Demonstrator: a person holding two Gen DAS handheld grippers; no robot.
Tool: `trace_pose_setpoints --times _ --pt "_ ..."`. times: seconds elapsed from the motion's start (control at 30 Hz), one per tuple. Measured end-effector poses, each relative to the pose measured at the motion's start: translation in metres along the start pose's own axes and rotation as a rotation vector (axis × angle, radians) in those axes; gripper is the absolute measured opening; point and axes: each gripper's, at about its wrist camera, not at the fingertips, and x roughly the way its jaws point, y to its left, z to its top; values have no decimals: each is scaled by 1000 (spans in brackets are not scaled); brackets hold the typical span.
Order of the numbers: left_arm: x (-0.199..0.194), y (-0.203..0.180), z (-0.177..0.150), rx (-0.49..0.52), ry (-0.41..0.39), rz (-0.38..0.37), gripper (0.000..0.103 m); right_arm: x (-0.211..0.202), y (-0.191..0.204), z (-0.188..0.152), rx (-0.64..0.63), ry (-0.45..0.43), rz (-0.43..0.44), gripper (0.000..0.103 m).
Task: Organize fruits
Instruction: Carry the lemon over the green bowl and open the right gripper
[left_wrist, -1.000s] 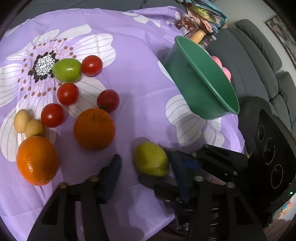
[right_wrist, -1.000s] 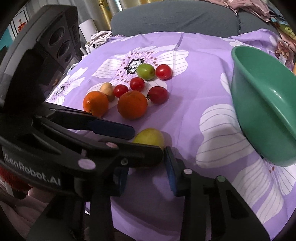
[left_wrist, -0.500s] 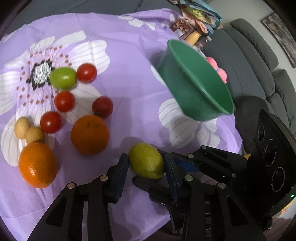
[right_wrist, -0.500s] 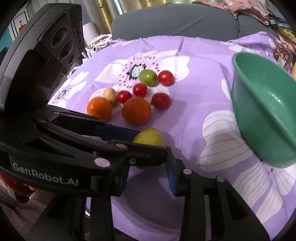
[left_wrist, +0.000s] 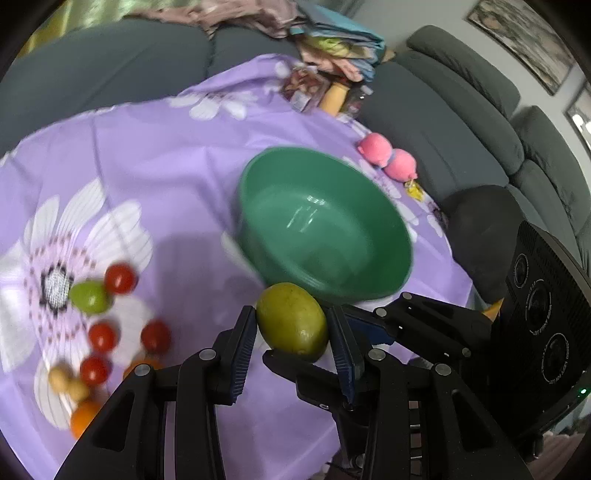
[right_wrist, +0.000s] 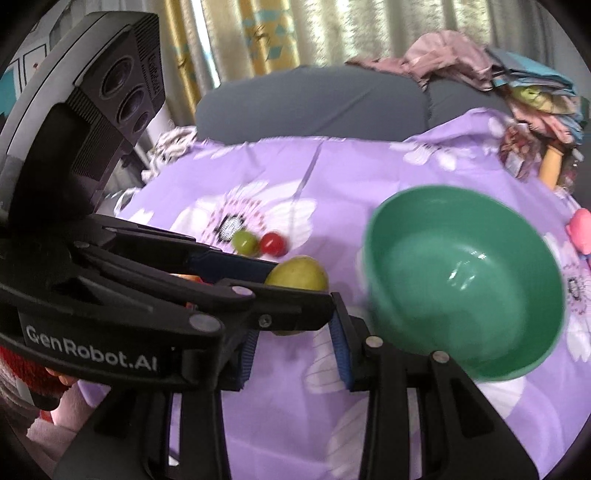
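Observation:
My left gripper is shut on a yellow-green lemon and holds it above the purple cloth, just in front of the green bowl. The lemon also shows in the right wrist view, behind the left gripper's fingers. My right gripper is open and empty, low in front of the bowl. The bowl looks empty. Red tomatoes, a green tomato and an orange lie at the left.
Two pink toys sit beyond the bowl near the table's far edge. Snack packets and a bottle stand at the back. A grey sofa surrounds the table. Small potatoes lie by the orange.
My left gripper closed on the lemon, lifted it off the cloth and carried it toward the bowl. The right gripper rose too and stays open.

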Motion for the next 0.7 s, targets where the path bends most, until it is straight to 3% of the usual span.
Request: trace_pose_setpoints --times 0.27,0.7 --pt "15 -21 27 60 5 -24 40 -10 -28 8 34 -41 -62 37" --pt "53 -28 43 58 77 -66 40 2 -66 3 109 6 -97 37"
